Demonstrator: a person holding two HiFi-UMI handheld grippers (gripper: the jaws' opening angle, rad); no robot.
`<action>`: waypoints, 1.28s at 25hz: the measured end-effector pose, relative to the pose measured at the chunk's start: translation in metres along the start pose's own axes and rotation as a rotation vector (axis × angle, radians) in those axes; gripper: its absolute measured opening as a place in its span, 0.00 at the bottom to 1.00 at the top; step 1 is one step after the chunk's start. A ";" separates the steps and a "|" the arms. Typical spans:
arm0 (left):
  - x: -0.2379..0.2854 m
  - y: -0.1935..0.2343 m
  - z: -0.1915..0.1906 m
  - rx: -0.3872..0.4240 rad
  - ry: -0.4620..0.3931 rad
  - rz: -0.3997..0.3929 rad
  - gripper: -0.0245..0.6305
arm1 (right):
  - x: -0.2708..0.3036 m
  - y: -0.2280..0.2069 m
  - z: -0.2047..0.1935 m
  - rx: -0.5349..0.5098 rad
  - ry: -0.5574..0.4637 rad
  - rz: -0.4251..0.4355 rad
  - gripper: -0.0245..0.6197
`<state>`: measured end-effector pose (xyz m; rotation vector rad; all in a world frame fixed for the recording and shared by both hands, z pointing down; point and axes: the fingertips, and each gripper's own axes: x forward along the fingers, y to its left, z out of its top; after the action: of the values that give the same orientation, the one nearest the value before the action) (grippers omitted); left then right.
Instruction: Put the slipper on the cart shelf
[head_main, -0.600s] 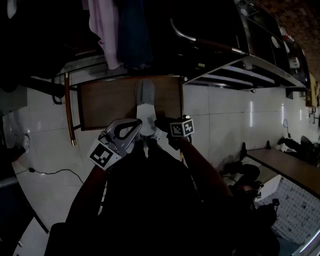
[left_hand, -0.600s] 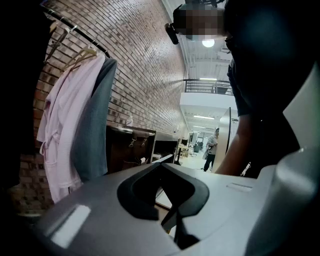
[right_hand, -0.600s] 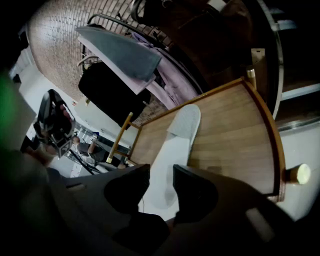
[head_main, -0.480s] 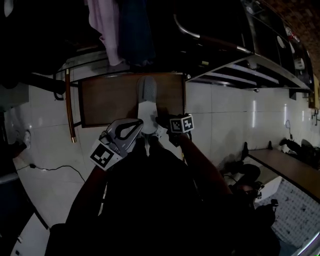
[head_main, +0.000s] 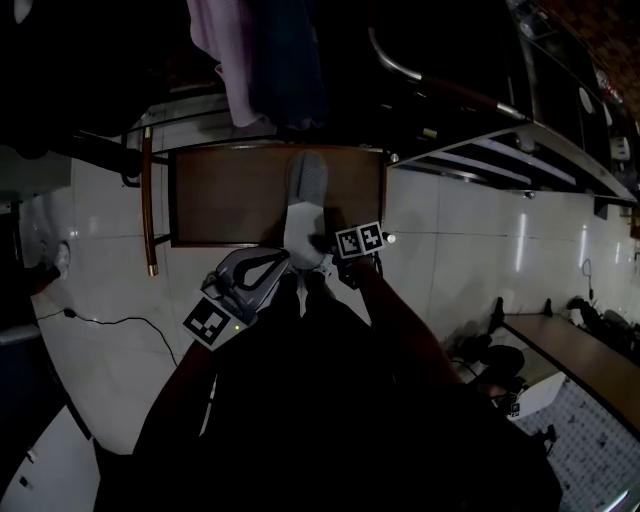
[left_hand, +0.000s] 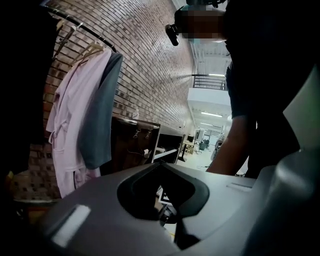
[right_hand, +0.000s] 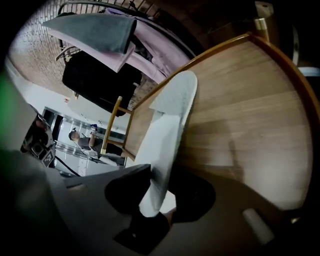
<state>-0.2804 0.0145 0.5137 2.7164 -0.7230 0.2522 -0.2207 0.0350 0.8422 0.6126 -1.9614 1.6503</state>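
The slipper (head_main: 304, 203), white with a grey toe band, lies lengthwise over the cart shelf (head_main: 225, 195), toe pointing to the shelf's far edge and heel sticking out past its near edge. The right tongs (head_main: 320, 247) have closed on that heel. In the right gripper view the jaws pinch the thin sole of the slipper (right_hand: 167, 130) from both sides, just off the near edge of the shelf (right_hand: 250, 115). We cannot tell whether the front of the sole rests on the wood or hangs just above it.

The left tongs (head_main: 272, 262) sit just off the shelf's near edge too, beside the right tongs. Their jaws are brought together with nothing between them (left_hand: 172, 227).

A wooden post (head_main: 147, 200) stands along the shelf's left side. Beyond the far edge hang a pink robe (left_hand: 70, 125) and a grey garment (left_hand: 102, 110). White floor tiles (head_main: 90, 290) spread out on both sides of the shelf. A dark cable (head_main: 100, 322) trails over them to the shelf's left.
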 end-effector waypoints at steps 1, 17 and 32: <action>-0.002 0.000 0.000 0.001 0.000 0.005 0.04 | 0.000 -0.001 0.002 -0.005 -0.003 -0.005 0.21; -0.009 -0.008 0.011 0.047 0.014 0.002 0.04 | -0.055 0.053 0.009 -0.062 -0.172 0.105 0.13; 0.003 -0.018 0.044 0.105 -0.045 -0.033 0.04 | -0.181 0.173 0.057 -0.361 -0.468 0.137 0.13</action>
<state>-0.2647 0.0128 0.4685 2.8391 -0.6944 0.2284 -0.1942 0.0107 0.5881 0.7848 -2.6091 1.2498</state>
